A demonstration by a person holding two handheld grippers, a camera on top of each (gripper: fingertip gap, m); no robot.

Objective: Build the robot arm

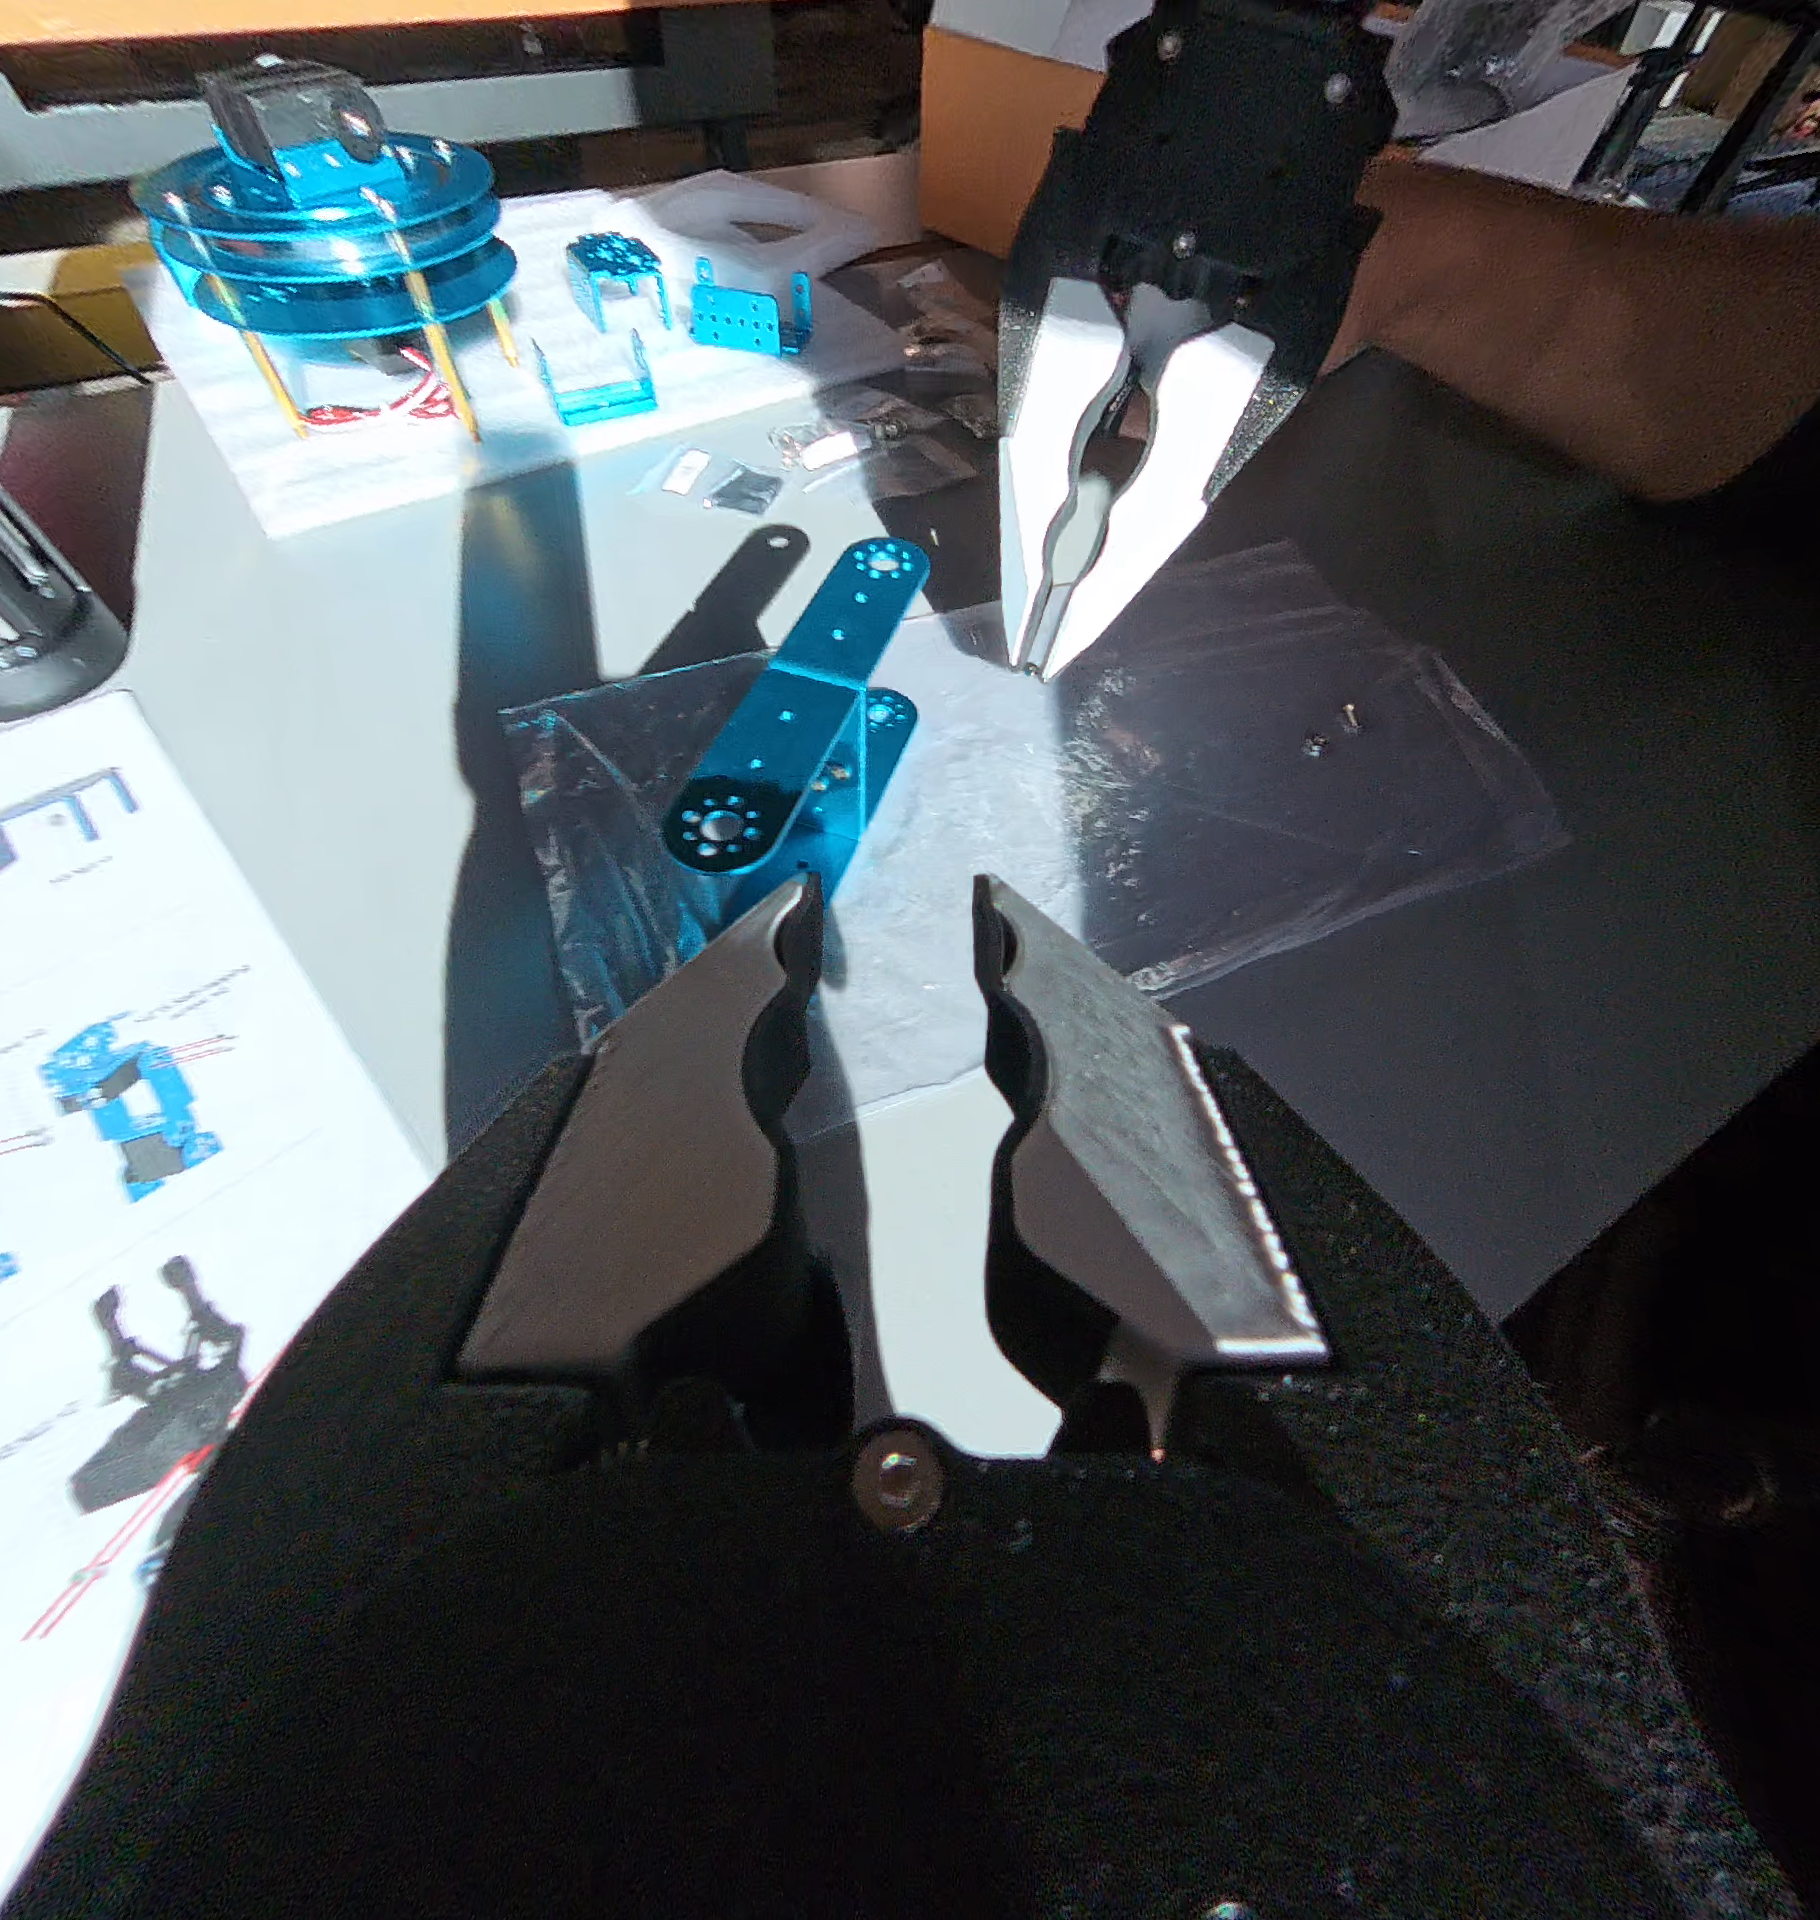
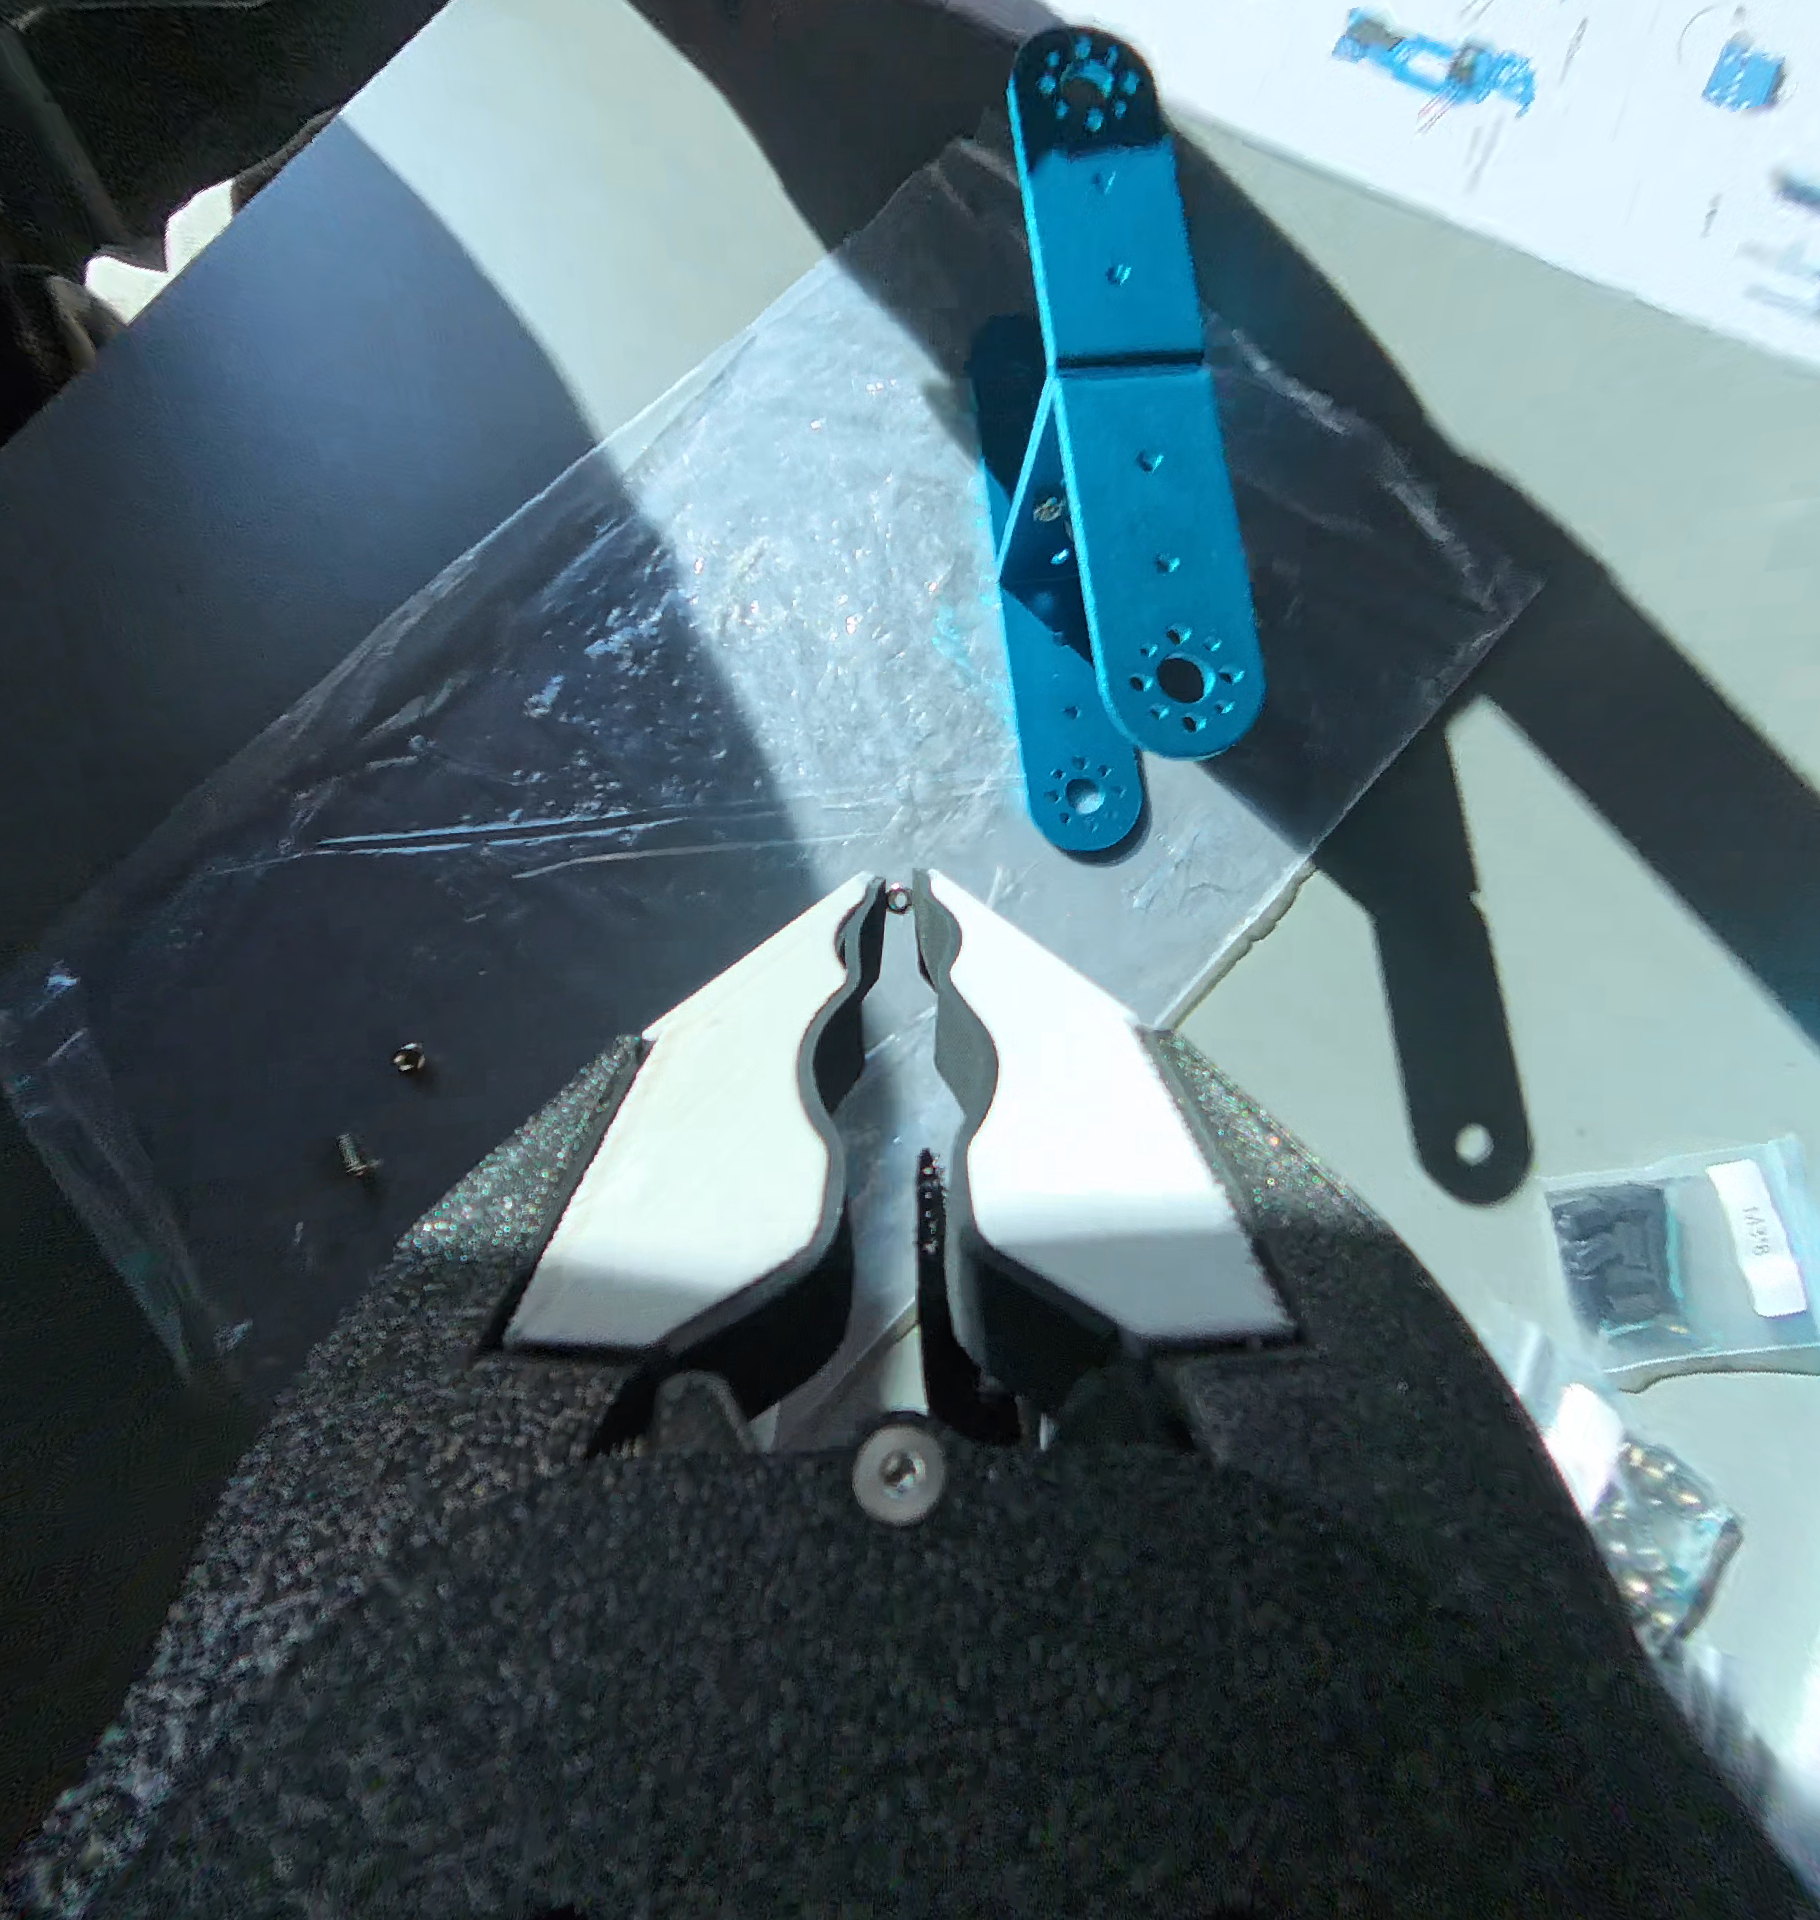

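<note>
Just ahead of the left gripper (image 1: 895,896), whose two grey fingers stand parted with nothing between them, lies a blue anodised metal bracket (image 1: 797,727) made of flat perforated arms with rounded, hole-ringed ends; its nearest end sits a little to the left of that gripper's left fingertip, apart from it. The bracket rests on a crinkled clear plastic bag (image 1: 989,831) spread over a pale grey table (image 1: 293,644), half in hard sunlight and half in shadow. Farther ahead and to the right hangs the right gripper (image 1: 1031,665), pointing down, its white fingers drawn nearly together on a tiny dark ring-shaped fastener (image 2: 898,900) pinched at the very tips. From the right gripper (image 2: 898,891), the blue bracket (image 2: 1124,436) lies ahead and slightly right, well clear of the fingertips, while two small loose screws (image 2: 376,1112) sit on the shaded part of the bag to its left. To its right are small clear packets of dark hardware (image 2: 1675,1268). Far ahead-left of the left gripper stands a stacked blue transparent disc assembly on brass posts (image 1: 324,260), with several small blue U-shaped brackets (image 1: 667,312) beside it on white foam sheet (image 1: 386,457). A printed instruction sheet with pictures (image 1: 106,1039) lies to the left gripper's left.
</note>
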